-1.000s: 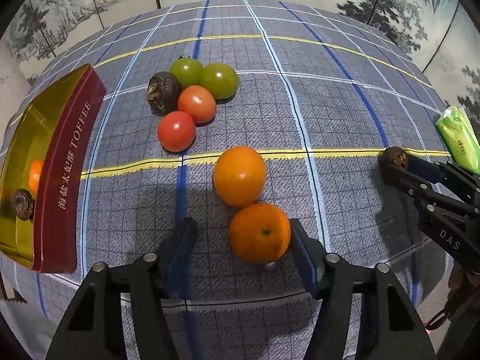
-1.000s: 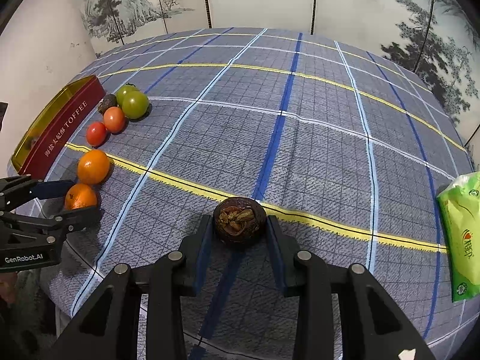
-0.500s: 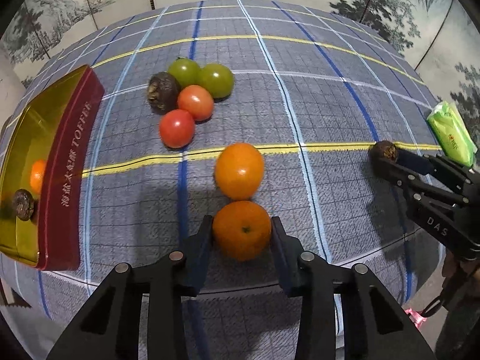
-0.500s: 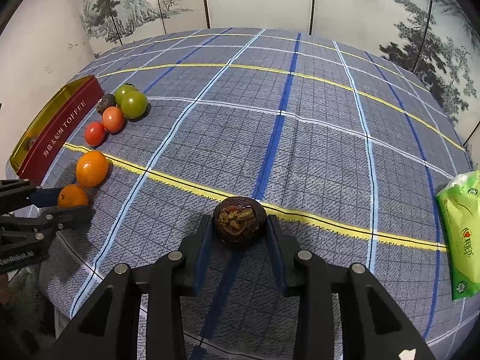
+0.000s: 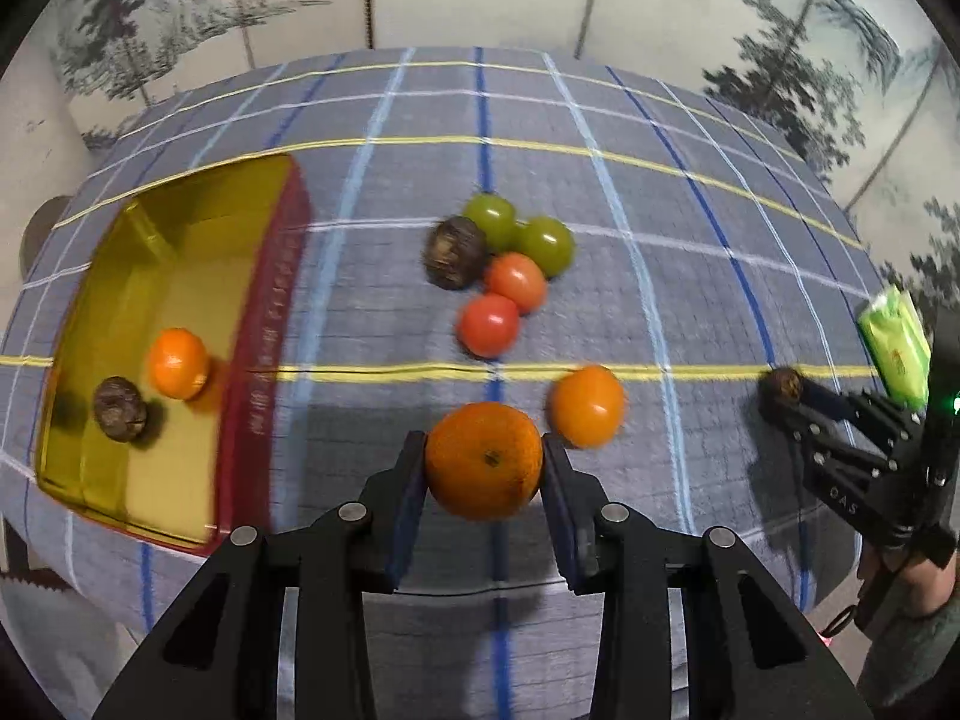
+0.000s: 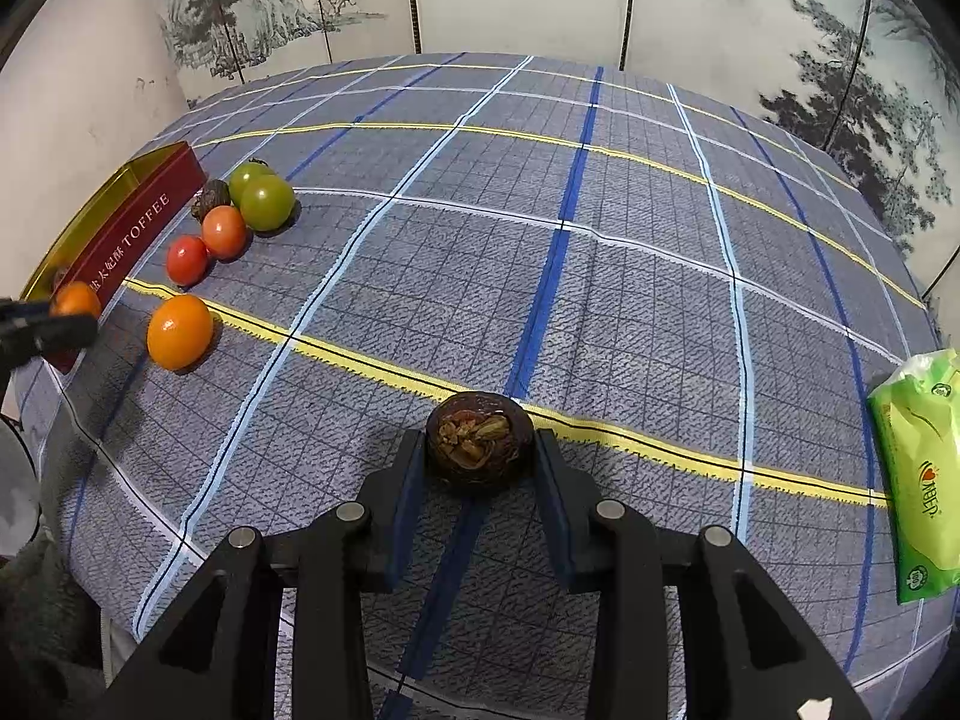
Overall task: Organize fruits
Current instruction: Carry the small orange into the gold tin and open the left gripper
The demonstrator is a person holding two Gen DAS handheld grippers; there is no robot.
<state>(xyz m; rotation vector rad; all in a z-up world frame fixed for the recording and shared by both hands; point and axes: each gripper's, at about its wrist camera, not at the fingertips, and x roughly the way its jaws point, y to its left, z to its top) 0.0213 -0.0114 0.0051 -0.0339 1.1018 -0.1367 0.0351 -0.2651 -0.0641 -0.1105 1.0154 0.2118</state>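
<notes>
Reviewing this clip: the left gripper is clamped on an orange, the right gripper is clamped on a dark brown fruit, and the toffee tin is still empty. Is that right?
Not quite. The toffee tin is not empty: the left wrist view shows a small orange and a dark brown fruit already inside it. The rest holds: the left gripper is clamped on an orange, and the right gripper on a dark brown fruit.

We see table under blue-grey plaid cloth [image 6: 630, 276] with yellow, white and blue stripes. At left: red toffee tin [image 5: 264, 360], gold inside. Mid-left cluster, fruits touching: two green tomatoes [image 5: 543, 243], two red tomatoes [image 5: 489, 324], dark brown fruit [image 5: 455, 252]. Nearer us, loose orange [image 5: 587, 405] lies on yellow stripe. At right edge: green wipes pack [image 6: 918, 474].
</notes>
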